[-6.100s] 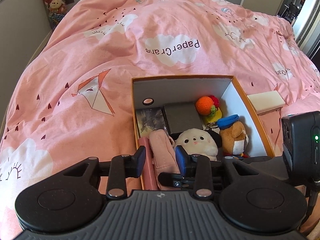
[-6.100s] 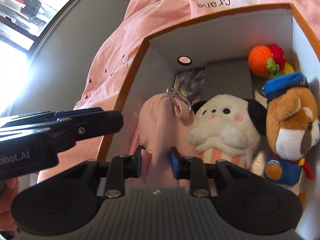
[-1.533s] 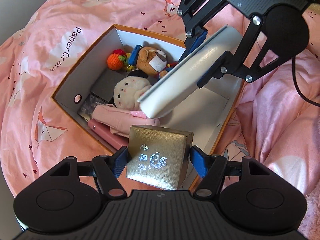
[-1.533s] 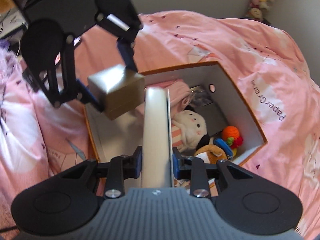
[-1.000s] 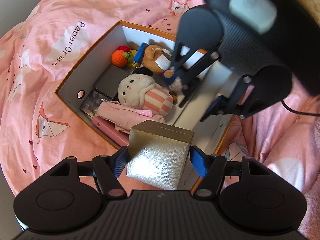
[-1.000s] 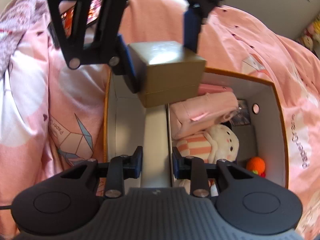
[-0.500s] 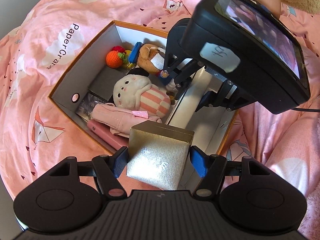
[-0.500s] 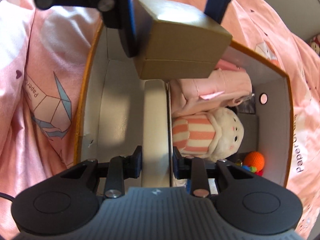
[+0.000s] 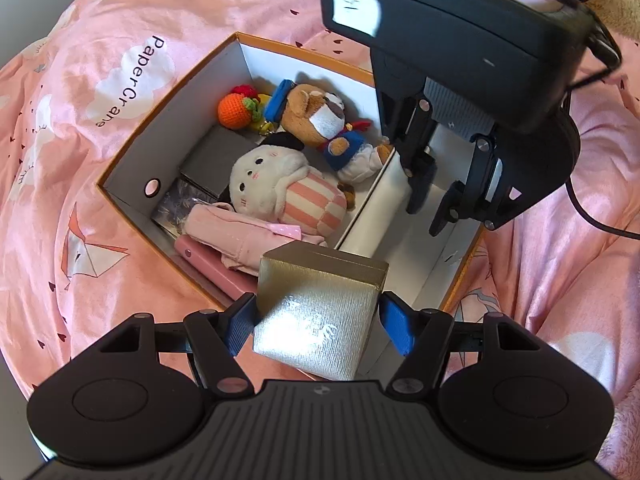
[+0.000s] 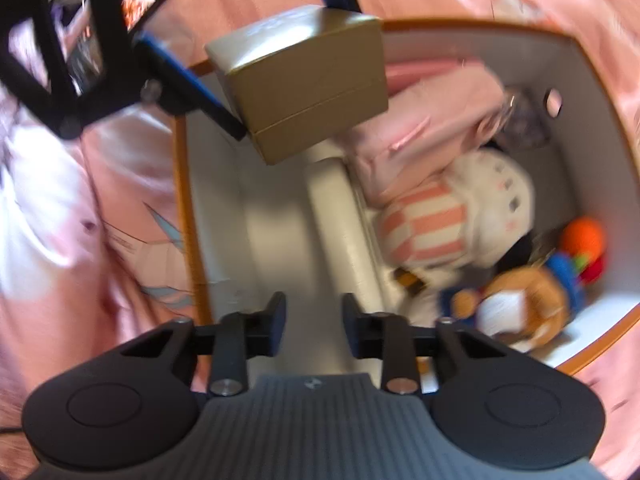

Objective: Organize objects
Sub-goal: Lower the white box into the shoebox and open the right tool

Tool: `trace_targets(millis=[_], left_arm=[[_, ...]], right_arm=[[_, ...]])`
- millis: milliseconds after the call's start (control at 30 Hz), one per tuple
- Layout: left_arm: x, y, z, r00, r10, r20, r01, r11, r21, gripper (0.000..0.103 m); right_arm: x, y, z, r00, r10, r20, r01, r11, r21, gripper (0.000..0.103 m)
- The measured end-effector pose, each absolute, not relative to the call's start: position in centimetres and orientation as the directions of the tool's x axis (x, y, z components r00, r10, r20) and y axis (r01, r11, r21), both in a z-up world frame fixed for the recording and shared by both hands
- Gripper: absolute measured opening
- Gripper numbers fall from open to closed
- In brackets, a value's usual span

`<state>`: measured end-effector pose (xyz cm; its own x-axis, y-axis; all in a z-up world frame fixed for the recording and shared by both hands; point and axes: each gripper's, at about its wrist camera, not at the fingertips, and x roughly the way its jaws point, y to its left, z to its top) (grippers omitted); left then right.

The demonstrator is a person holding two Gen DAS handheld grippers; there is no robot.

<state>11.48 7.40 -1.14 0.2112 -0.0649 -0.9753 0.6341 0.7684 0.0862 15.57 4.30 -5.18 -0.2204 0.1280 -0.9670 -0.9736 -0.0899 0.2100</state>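
My left gripper [image 9: 318, 322] is shut on a gold gift box [image 9: 320, 314], held above the near edge of the orange-rimmed storage box [image 9: 168, 96]; the gold box also shows in the right wrist view [image 10: 308, 80]. My right gripper [image 10: 313, 318] is open above a long white box [image 10: 344, 232] that stands on edge inside the storage box [image 10: 188, 216], next to the striped white plush [image 10: 452, 216]. In the left wrist view the right gripper [image 9: 436, 200] hangs over the white box [image 9: 380, 208].
The storage box holds a brown sailor bear [image 9: 324, 120], an orange crochet toy [image 9: 236, 110], a grey case [image 9: 216, 160], a pink pouch [image 9: 236, 236] and a pink flat case [image 9: 208, 268]. Pink duvet [image 9: 80, 160] surrounds it.
My right gripper has opened, let go of the white box and pulled back from it. The left gripper still holds the gold box over the box's near edge.
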Motion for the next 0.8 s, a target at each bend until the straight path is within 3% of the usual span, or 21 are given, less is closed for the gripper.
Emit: trace_targets(millis=[133, 267, 300, 433, 500, 800], left_arm=[[11.4, 7.4, -1.1, 0.213, -0.062, -0.975, 0.635, 0.767, 0.089, 0.078], [11.6, 7.3, -1.0, 0.225, -0.046, -0.973, 0.634, 0.765, 0.110, 0.078], [11.6, 7.2, -1.1, 0.228, -0.040, -0.973, 0.637, 0.762, 0.118, 0.078], [11.5, 6.8, -1.4, 0.234, -0.020, -0.972, 0.653, 0.744, 0.142, 0.078], [11.4, 6.7, -1.6, 0.234, -0.016, -0.972, 0.659, 0.738, 0.146, 0.078], [10.9, 6.4, -2.0, 0.215, -0.011, -0.977, 0.712, 0.687, 0.149, 0.078]], right_arm=[[15.9, 4.0, -4.2, -0.183, 0.201, -0.962, -0.983, -0.066, 0.174, 0.021], [17.8, 4.3, -3.1, -0.074, 0.305, -0.950, -0.991, 0.085, 0.105, 0.019], [17.9, 4.5, -3.2, -0.033, 0.308, -0.951, -0.992, 0.103, 0.067, 0.013], [17.7, 5.0, -4.8, 0.053, 0.243, -0.969, -0.998, 0.048, -0.042, 0.011], [17.2, 5.2, -5.3, 0.040, 0.221, -0.975, -0.999, 0.017, -0.037, 0.006], [17.7, 3.8, -5.9, -0.104, 0.180, -0.978, -0.994, 0.009, 0.107, 0.010]])
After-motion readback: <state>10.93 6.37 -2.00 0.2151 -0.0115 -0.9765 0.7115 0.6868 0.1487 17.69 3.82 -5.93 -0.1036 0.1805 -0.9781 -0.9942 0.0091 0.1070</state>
